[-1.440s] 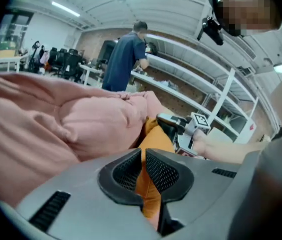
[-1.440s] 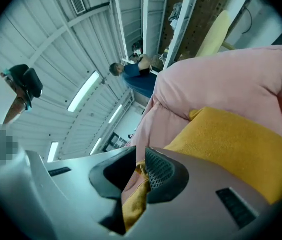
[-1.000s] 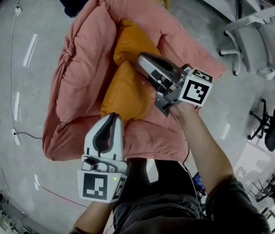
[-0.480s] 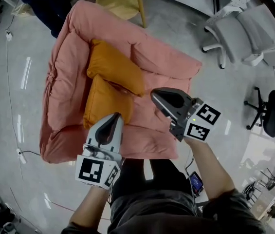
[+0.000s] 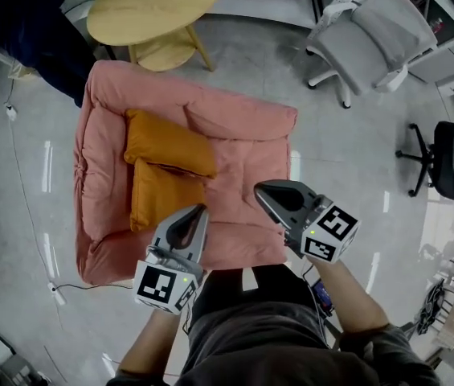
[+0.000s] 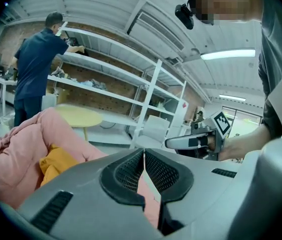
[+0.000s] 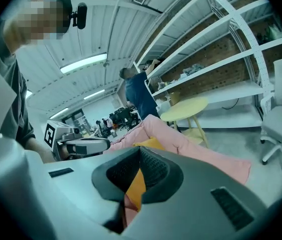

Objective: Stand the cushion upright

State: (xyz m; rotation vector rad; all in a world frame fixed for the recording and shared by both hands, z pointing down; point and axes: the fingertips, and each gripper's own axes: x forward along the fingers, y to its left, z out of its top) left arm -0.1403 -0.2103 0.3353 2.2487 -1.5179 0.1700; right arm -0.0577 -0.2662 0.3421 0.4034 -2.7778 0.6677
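Note:
Two orange cushions lie on the pink sofa (image 5: pixel 243 135): one (image 5: pixel 170 145) leans along the backrest, the other (image 5: pixel 161 193) rests in front of it on the seat. My left gripper (image 5: pixel 200 210) hovers over the sofa's near edge, shut and empty, clear of both cushions. The right gripper (image 5: pixel 260 190) hangs off the sofa's near right corner; its jaws are closing, tips met, nothing between them. In the left gripper view an orange cushion (image 6: pixel 56 161) shows at the far left of the shut jaws. The right gripper view shows orange fabric (image 7: pixel 137 186) far behind its jaws.
A round yellow table (image 5: pixel 154 6) stands behind the sofa, beside a person in dark blue (image 5: pixel 18 30). A grey office chair (image 5: pixel 363 47) is at the back right, a black chair (image 5: pixel 443 159) at the far right. White shelving (image 6: pixel 145 99) lines the wall.
Both grippers have drawn back from the cushions toward my body and risen. The right gripper, earlier at the cushions, now hangs clear of the sofa. More of the room shows.

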